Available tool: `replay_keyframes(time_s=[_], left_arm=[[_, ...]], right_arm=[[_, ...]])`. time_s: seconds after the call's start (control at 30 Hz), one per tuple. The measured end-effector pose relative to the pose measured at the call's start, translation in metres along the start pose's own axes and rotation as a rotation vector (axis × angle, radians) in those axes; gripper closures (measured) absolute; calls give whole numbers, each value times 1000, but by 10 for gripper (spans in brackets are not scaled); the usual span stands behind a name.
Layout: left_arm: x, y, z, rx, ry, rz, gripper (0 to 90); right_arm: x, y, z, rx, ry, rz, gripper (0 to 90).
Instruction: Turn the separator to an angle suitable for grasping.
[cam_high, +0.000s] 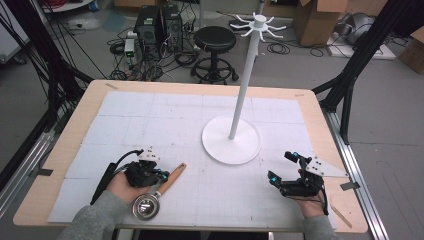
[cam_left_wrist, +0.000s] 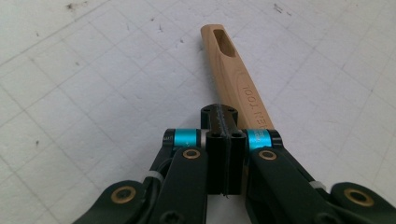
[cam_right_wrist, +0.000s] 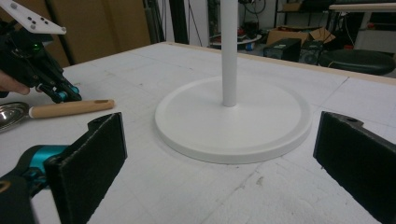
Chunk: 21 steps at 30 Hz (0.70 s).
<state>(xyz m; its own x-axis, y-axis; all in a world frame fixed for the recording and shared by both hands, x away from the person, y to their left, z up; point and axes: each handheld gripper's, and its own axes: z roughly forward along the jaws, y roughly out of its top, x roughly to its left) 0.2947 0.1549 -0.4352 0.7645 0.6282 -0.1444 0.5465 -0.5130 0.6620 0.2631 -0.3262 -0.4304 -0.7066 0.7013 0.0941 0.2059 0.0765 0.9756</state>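
Note:
A metal ladle lies near the table's front left, with its bowl (cam_high: 145, 206) close to the edge and its wooden handle (cam_high: 171, 180) angled up to the right. My left gripper (cam_high: 161, 175) is shut, its tips just left of that handle. In the left gripper view the jaws (cam_left_wrist: 223, 121) are pressed together with nothing between them. The slotted handle (cam_left_wrist: 233, 79) runs past them on the right. My right gripper (cam_high: 281, 166) stands open at the front right and holds nothing. Its pads (cam_right_wrist: 93, 158) frame the white stand's base (cam_right_wrist: 261, 135).
A white stand with a round base (cam_high: 231, 139), a tall pole and several hooks on top (cam_high: 259, 22) sits right of the table's middle. A white gridded mat (cam_high: 150, 120) covers the wooden table. Beyond the far edge are a black stool (cam_high: 215, 40), computers and cables.

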Motion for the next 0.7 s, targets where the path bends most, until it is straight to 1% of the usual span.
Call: replay_keyframes(time_s=[0.17,0.37,0.4,0.5,0.6,0.63,0.7], left_arm=[[-4,4,3,10,-6,1,900],[-12,8,7,26,-20,26,900],[-13,9,8,34,-15,33,900],[-14,10,8,37,-23,37,900],[-16,13,10,51,-31,48,900],[-18,13,11,48,-34,47,900],[-19,14,12,51,-31,53,899]], right_arm=[[1,0,0,1,-2,-1,17],[0,0,0,1,-1,1,17],[1,0,-1,1,0,1,17],[1,0,-1,3,0,1,17],[1,0,-1,2,0,0,17],[1,0,-1,1,0,-3,17],[1,0,-2,-2,-3,-1,17]])
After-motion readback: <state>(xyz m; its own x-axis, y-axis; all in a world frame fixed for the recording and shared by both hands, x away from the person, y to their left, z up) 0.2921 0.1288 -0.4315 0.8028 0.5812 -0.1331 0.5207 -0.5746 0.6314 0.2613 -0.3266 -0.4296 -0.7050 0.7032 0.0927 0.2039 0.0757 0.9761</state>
